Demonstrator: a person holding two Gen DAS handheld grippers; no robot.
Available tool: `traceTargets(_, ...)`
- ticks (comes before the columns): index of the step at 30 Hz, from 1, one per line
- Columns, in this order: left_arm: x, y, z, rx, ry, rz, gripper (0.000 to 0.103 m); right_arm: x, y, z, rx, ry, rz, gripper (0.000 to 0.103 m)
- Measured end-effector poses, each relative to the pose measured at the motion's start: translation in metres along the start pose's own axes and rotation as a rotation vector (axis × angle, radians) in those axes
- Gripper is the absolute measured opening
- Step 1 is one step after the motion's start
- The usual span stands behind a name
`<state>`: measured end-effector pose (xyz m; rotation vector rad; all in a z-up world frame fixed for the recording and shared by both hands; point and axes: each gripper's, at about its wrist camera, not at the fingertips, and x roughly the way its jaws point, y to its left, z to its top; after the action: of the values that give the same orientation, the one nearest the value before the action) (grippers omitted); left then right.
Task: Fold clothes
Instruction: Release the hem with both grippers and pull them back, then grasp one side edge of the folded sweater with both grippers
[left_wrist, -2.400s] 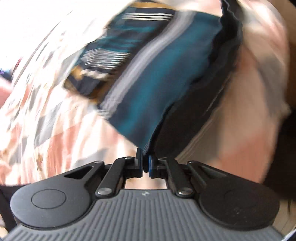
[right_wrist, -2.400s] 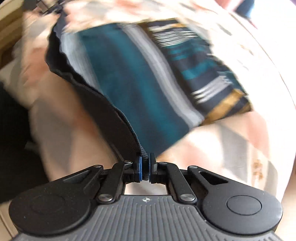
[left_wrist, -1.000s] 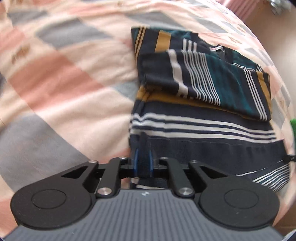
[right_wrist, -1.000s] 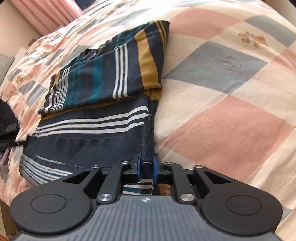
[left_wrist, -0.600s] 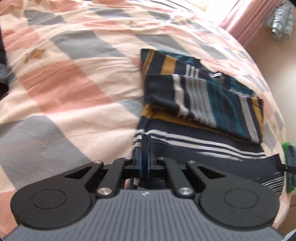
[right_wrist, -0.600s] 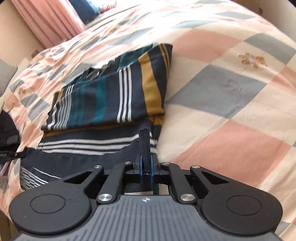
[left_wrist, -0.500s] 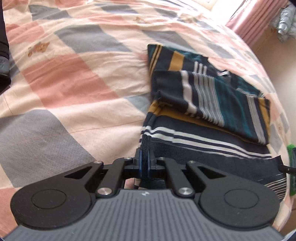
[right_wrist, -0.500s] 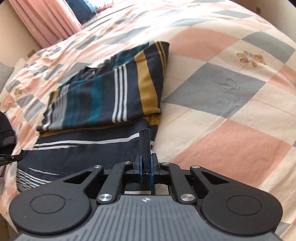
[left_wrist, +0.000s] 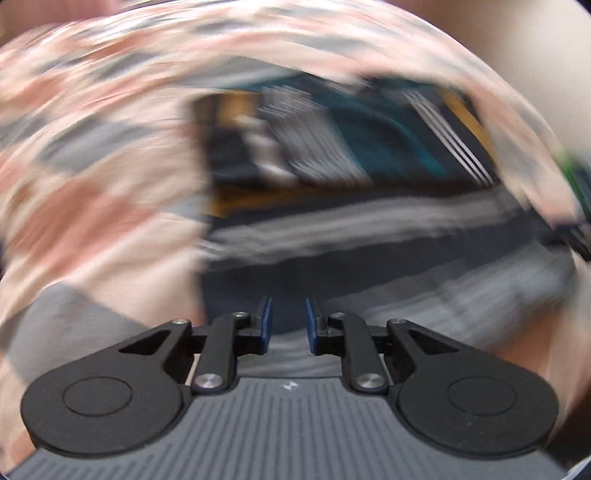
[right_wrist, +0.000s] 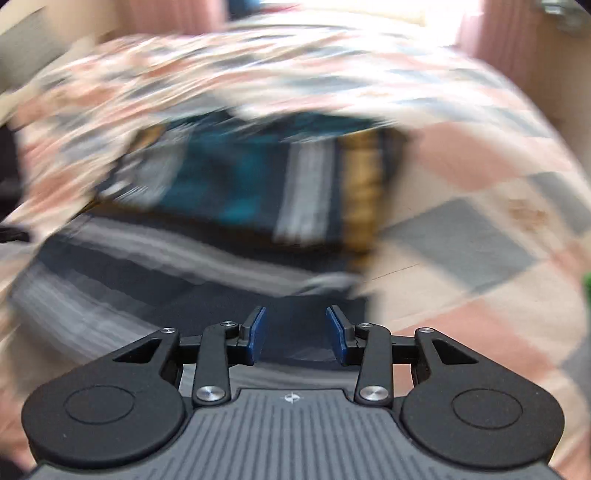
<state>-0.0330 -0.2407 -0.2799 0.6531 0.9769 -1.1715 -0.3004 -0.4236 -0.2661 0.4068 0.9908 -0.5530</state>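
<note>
A striped sweater (left_wrist: 332, 206) in navy, teal, mustard and white lies partly folded on the checked bedspread (left_wrist: 92, 184); both views are smeared by motion. My left gripper (left_wrist: 288, 325) hangs over the sweater's near dark hem, its jaws opening, with a gap between the blue pads and nothing pinched. In the right wrist view the same sweater (right_wrist: 240, 206) fills the middle. My right gripper (right_wrist: 295, 334) is above its near right corner, jaws opening wider, pads apart and clear of the cloth.
The pink, grey and cream bedspread (right_wrist: 480, 229) spreads on all sides of the sweater. Pink curtains (right_wrist: 517, 40) and bright light stand at the far end. A green thing (left_wrist: 576, 177) shows at the right edge of the left wrist view.
Both grippers were shut on the sweater's dark hem, holding it up as a ridge. Now both have let go and stand open, and both views have swung and blurred.
</note>
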Motion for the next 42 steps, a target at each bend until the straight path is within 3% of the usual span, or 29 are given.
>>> traceTargets(3, 0.022, -0.022, -0.027, 0.102, 0.068, 0.064, 0.017, 0.023, 0.019, -0.027, -0.135, 0.116, -0.035, 0.038)
traceTargets(6, 0.028, -0.005, -0.034, 0.067, 0.09, 0.133, 0.016, 0.04, 0.006, -0.048, -0.233, 0.168, -0.124, 0.03)
traceTargets(7, 0.024, -0.001, -0.031, 0.062, 0.088, 0.144, 0.012, 0.04, -0.004, -0.047, -0.219, 0.179, -0.123, 0.029)
traceTargets(9, 0.015, 0.008, -0.026, 0.053, 0.083, 0.162, 0.01, 0.034, -0.009, -0.038, -0.212, 0.192, -0.135, 0.018)
traceTargets(11, 0.001, 0.006, -0.024, 0.043, 0.062, 0.094, 0.01, 0.02, -0.004, -0.033, -0.216, 0.159, -0.139, 0.023)
traceTargets(14, -0.011, -0.014, -0.03, 0.051, 0.052, -0.003, 0.011, 0.002, 0.016, -0.039, -0.21, 0.103, -0.035, 0.029)
traceTargets(16, -0.003, -0.03, -0.041, 0.058, 0.068, -0.023, 0.015, 0.001, 0.031, -0.045, -0.226, 0.098, 0.021, 0.03)
traceTargets(18, 0.01, -0.035, -0.051, 0.034, 0.087, 0.013, 0.016, 0.012, 0.04, -0.052, -0.25, 0.129, 0.01, 0.031)
traceTargets(22, 0.013, -0.023, -0.065, -0.021, 0.128, 0.049, 0.016, 0.023, 0.014, -0.06, -0.165, 0.193, -0.025, 0.032)
traceTargets(24, 0.006, -0.012, -0.061, -0.066, 0.164, 0.065, 0.009, 0.014, 0.004, -0.057, -0.14, 0.191, -0.014, 0.035)
traceTargets(28, -0.011, -0.008, -0.045, -0.114, 0.254, 0.111, 0.012, -0.011, -0.001, -0.052, -0.09, 0.138, -0.048, 0.038)
traceTargets(32, -0.026, -0.022, -0.03, -0.086, 0.24, 0.119, 0.017, -0.03, 0.0, -0.044, -0.055, 0.089, -0.038, 0.041)
traceTargets(36, -0.03, -0.035, -0.022, -0.073, 0.216, 0.075, 0.021, -0.039, 0.003, -0.038, -0.056, 0.066, -0.025, 0.044)
traceTargets(42, -0.023, -0.043, -0.029, 0.0, 0.205, 0.062, 0.028, -0.042, 0.014, -0.045, -0.113, 0.06, -0.04, 0.049)
